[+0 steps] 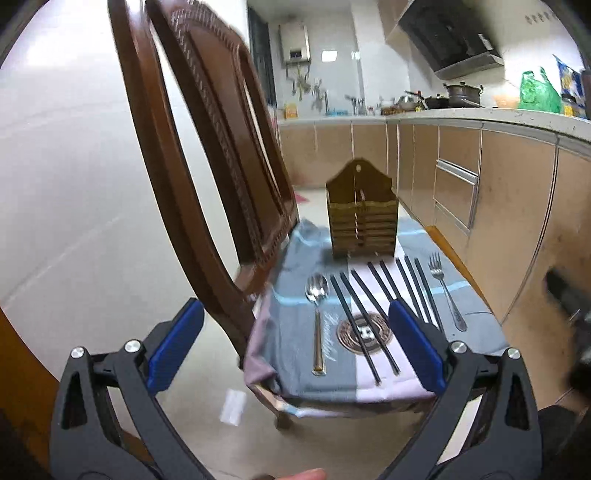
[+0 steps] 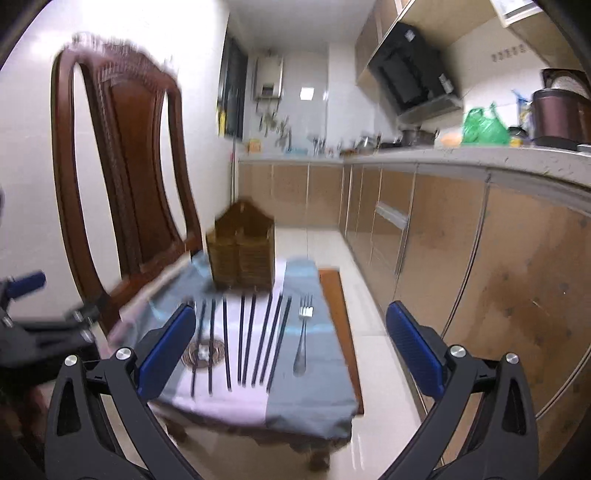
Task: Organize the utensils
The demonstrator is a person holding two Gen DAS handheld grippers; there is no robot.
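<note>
Slatted wooden caddy (image 1: 361,221), slim black chopsticks (image 1: 373,310)

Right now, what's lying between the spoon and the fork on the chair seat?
A row of black chopsticks on the cloth, between the spoon and the fork. The left wrist view shows it best.

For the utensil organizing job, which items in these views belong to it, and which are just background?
Part of the job:
- spoon
- black chopsticks
- fork
- wooden utensil holder
- left gripper and right gripper, both open and empty

Just lying about:
- patterned cloth on the wooden chair
- green plastic bag
- pots on the stove
- range hood
</note>
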